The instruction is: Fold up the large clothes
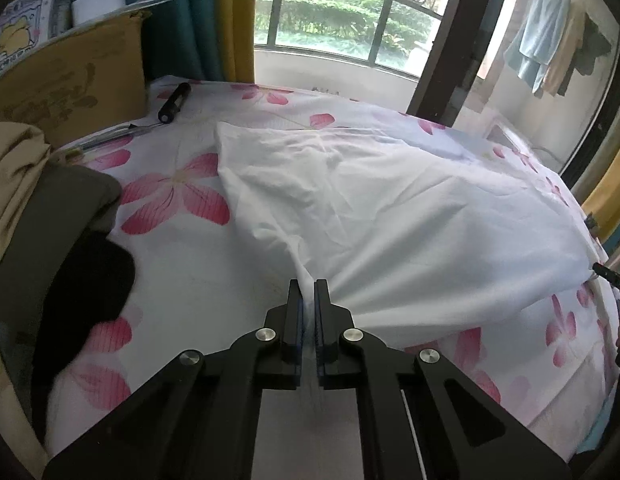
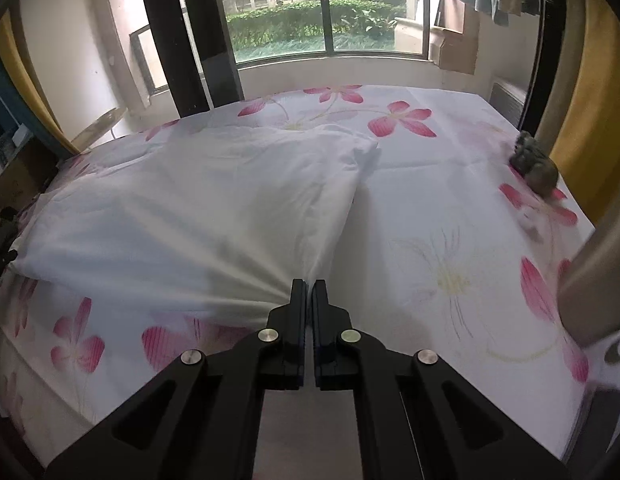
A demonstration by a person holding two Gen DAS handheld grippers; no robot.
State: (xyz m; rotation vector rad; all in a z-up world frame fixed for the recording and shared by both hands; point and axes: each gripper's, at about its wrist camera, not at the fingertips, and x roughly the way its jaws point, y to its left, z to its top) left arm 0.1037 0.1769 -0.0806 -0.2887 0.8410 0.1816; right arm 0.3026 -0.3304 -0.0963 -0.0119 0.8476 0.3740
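A large white garment (image 1: 390, 208) lies spread and wrinkled on a bed with a pink-flowered sheet (image 1: 177, 200). My left gripper (image 1: 308, 286) is shut on the garment's near left corner, and the cloth fans out from its pads. In the right wrist view the same white garment (image 2: 189, 208) fills the left half of the bed. There my right gripper (image 2: 308, 285) is shut on its near right corner, with creases radiating from the pinch. The tip of the right gripper shows at the left wrist view's right edge (image 1: 608, 274).
A pile of beige, olive and black clothes (image 1: 49, 240) sits on the bed's left side, with a cardboard box (image 1: 69, 80) and a black tube (image 1: 174, 102) behind it. A grey-green bundle (image 2: 536, 166) lies at the bed's right edge. A window stands beyond the bed.
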